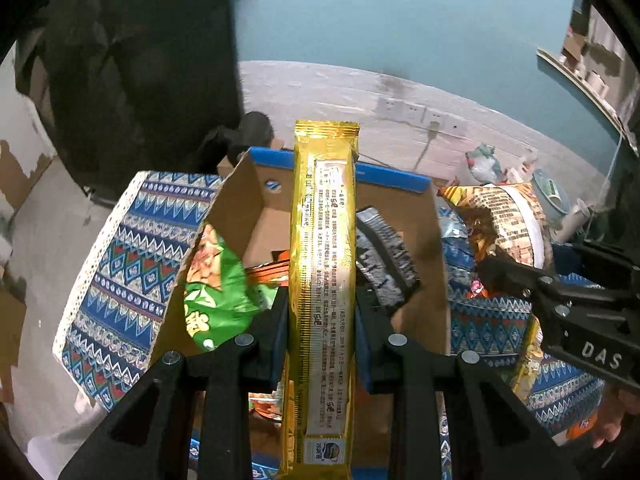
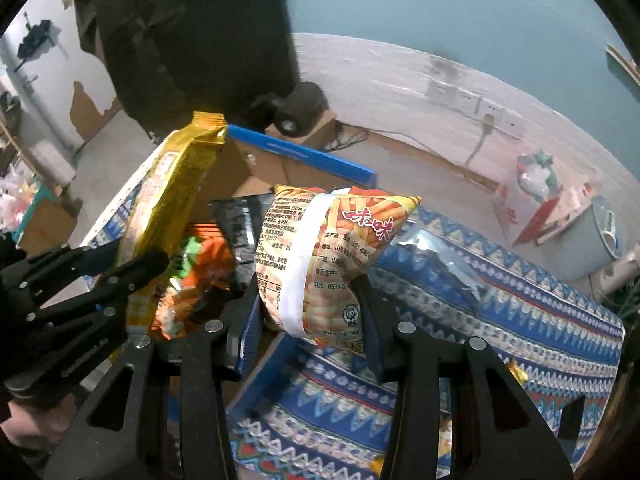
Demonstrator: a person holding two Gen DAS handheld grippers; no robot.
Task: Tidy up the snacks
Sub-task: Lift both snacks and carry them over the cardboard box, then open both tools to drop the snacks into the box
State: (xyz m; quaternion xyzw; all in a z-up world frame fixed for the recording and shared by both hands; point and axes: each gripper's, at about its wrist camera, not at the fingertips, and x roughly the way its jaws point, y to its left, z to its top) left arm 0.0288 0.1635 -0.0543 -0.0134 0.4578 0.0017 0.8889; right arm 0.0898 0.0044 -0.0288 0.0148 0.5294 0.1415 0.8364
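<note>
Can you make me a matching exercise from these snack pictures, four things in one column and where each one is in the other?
Things:
1. long gold foil snack packet
2. orange fries-print snack bag
3. green crinkly snack bag
4. black foil snack packet

Places:
A. in the cardboard box, right of the gold packet
B. clamped in the right tool
C. clamped in the left tool
D. at the box's left flap

Pairs: 1-C, 2-B, 3-D, 4-A

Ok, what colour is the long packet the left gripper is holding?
Shiny gold with a pale printed panel; the long packet shows best in the left wrist view, clamped in the left gripper.
</note>
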